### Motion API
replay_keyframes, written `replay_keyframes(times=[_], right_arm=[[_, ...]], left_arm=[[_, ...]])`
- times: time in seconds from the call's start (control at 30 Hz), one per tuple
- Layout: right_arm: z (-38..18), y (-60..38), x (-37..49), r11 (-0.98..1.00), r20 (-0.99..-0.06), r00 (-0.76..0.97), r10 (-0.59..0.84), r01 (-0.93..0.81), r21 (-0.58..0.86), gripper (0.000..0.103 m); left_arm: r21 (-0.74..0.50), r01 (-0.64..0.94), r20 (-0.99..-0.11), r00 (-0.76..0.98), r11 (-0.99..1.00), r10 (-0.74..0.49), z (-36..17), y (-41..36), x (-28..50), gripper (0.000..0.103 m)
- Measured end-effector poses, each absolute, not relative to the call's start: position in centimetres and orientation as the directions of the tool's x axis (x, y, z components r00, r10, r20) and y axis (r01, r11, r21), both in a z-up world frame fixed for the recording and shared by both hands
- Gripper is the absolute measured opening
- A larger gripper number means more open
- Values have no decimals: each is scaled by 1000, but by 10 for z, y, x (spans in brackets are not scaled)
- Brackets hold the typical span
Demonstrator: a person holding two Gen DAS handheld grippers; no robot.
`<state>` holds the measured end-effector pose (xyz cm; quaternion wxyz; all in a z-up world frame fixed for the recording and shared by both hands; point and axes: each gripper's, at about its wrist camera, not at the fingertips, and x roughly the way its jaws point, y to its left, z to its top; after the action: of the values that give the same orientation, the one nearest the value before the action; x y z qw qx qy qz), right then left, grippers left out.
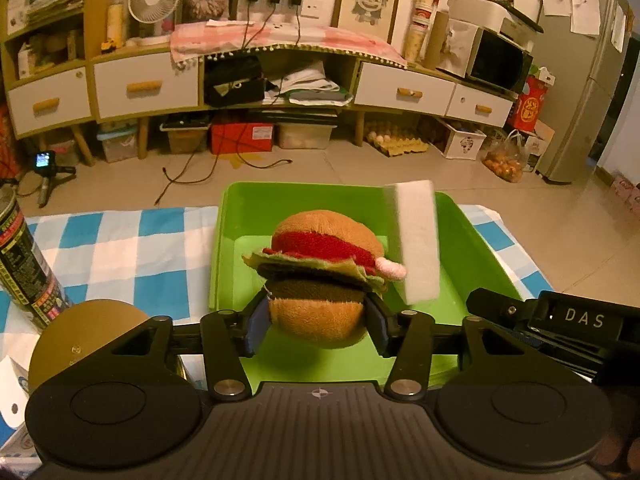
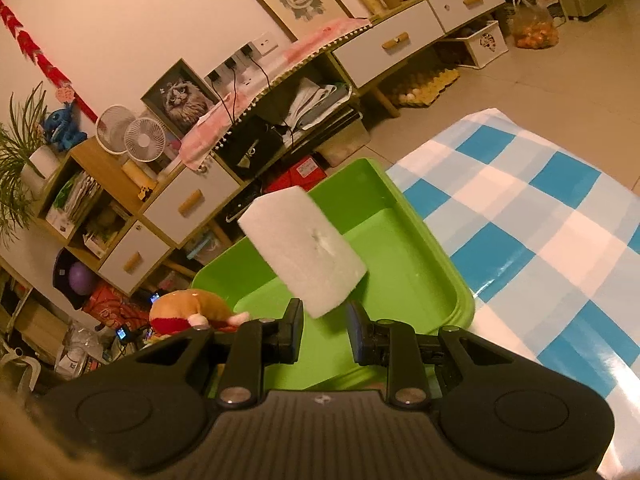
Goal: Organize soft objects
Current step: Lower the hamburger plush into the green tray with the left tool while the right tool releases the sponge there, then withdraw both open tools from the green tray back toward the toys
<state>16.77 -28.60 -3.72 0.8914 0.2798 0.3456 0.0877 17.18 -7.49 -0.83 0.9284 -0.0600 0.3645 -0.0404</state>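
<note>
My left gripper [image 1: 316,326] is shut on a plush hamburger [image 1: 320,276] by its lower bun and holds it above the green tray [image 1: 256,208]. In the right wrist view the hamburger [image 2: 188,310] shows at the left. A white sponge block [image 2: 302,248] hangs tilted over the green tray [image 2: 420,280], just in front of my right gripper [image 2: 324,332]. The right jaws stand apart, with a gap on both sides of the sponge's lower corner. The sponge [image 1: 416,240] also shows right of the hamburger in the left wrist view, with the right gripper's body [image 1: 560,316] below it.
The tray sits on a blue-and-white checked cloth [image 1: 120,248] [image 2: 540,220]. A tall printed can [image 1: 24,264] and a round brown lid [image 1: 80,336] stand at the left of the cloth. Beyond the table edge are the tiled floor and a long cabinet [image 1: 144,88].
</note>
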Motion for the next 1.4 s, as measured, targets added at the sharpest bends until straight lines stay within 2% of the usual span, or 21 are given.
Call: replay_keyframes(times=[0.1, 0.17, 0.23, 0.3, 0.53, 0.9, 1.17, 1.4], right_arm=[[-36, -288, 167, 826, -569, 743, 352, 40, 563, 0], [-35, -289, 167, 826, -576, 739, 351, 45, 561, 0], [-35, -290, 167, 829, -582, 735, 348, 49, 557, 3], [-35, -291, 166, 830, -588, 731, 346, 54, 555, 12], [-25, -292, 158, 830, -579, 736, 352, 41, 557, 22], [-6, -291, 137, 863, -612, 721, 324, 39, 503, 34], [8, -287, 116, 897, -646, 704, 295, 28, 442, 38], [13, -284, 99, 916, -677, 681, 279, 22, 400, 39]], left_arm=[[-152, 38, -664, 736, 988, -130, -7, -75, 171, 55], [-153, 46, -660, 739, 987, -137, -6, -76, 170, 62], [-148, 53, -650, 747, 988, -137, -3, -77, 168, 67], [-147, 60, -645, 751, 987, -142, -1, -77, 165, 69], [-141, 72, -636, 757, 987, -146, 7, -78, 154, 79], [-133, 92, -646, 747, 987, -156, 13, -71, 123, 91], [-130, 104, -656, 737, 986, -164, 15, -65, 97, 97], [-139, 96, -671, 723, 986, -165, 10, -56, 75, 98]])
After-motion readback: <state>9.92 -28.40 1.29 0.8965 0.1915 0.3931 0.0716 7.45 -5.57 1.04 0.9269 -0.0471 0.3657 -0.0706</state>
